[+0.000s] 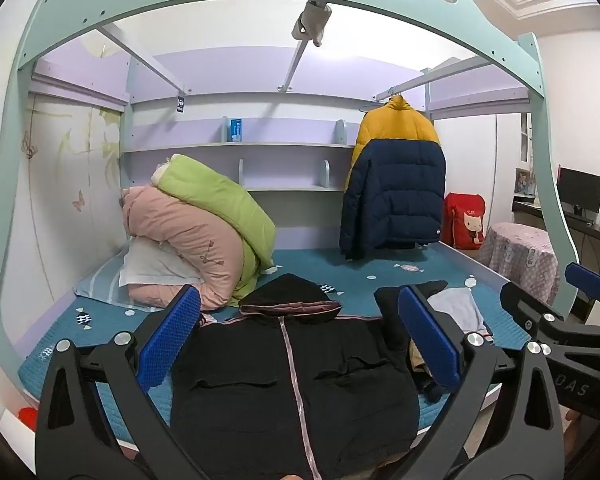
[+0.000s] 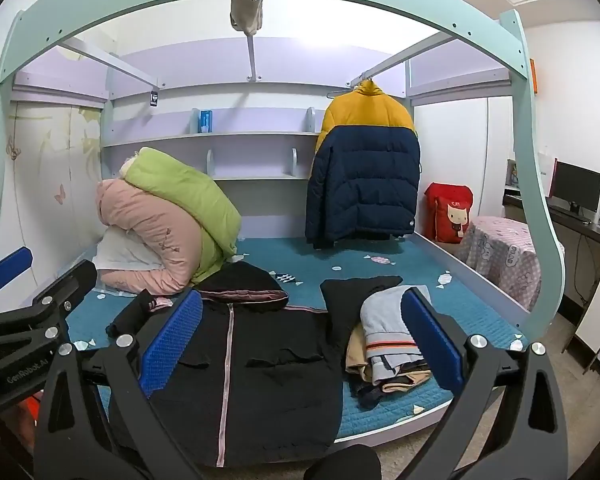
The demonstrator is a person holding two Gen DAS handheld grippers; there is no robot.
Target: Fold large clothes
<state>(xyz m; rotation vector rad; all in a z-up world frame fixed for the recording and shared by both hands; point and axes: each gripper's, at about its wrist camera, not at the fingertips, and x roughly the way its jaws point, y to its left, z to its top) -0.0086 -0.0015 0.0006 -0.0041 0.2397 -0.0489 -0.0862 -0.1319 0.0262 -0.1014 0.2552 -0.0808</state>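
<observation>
so the black hooded jacket (image 2: 244, 368) lies flat, zipper up, on the teal mattress (image 2: 452, 304), next to a folded clothes pile (image 2: 384, 344); hood points at the headboard, hem at me, long axis along the zipper; left gripper (image 1: 300, 340) and right gripper (image 2: 304, 340) both hover wide open, holding nothing; i'd pinch a sleeve first and fold it in toward the zipper

The left gripper's black body (image 2: 18, 372), at nine o'clock in the right wrist view, reads "GenRobot.AI". The right gripper's body (image 1: 576, 390), at four o'clock in the left wrist view, shows the letters "DAS". The red cushion (image 2: 449, 212) carries small letters, possibly "CAT".
</observation>
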